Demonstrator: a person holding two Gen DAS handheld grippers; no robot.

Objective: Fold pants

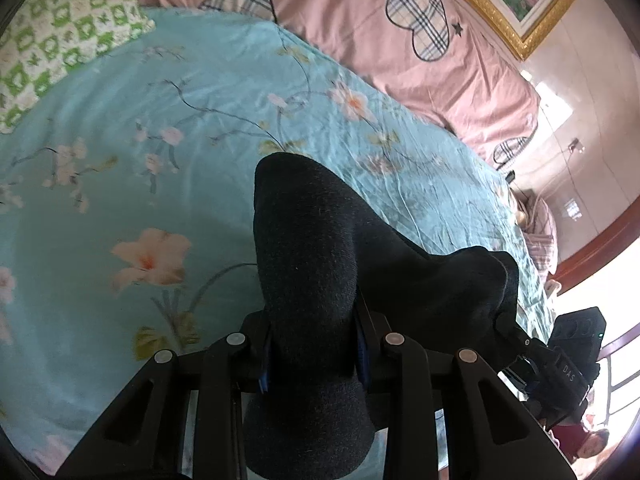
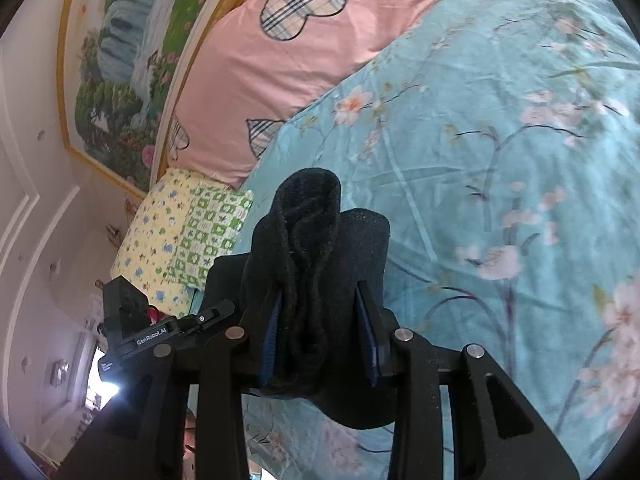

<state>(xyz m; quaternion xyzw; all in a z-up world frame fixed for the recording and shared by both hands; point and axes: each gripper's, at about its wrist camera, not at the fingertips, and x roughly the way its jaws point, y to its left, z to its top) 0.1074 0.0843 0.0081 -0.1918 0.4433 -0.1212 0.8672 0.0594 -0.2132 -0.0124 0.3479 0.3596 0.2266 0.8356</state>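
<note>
A bed (image 1: 120,200) spread with a wrinkled teal floral sheet fills both views, a pink quilt (image 1: 360,40) behind. The left gripper (image 1: 314,344) and right gripper (image 2: 320,332) each clamp a bunched edge of the black, fleecy pants (image 1: 308,240), held above the sheet. This looks mid-fold; next, lowering both edges evenly to lay them flat

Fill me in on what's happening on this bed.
A person is folding black pants with a handheld gripper in each hand. The left gripper and the right gripper are each shut on a bunch of the fabric, held up over the blue floral sheet. No fold is laid down yet.
</note>
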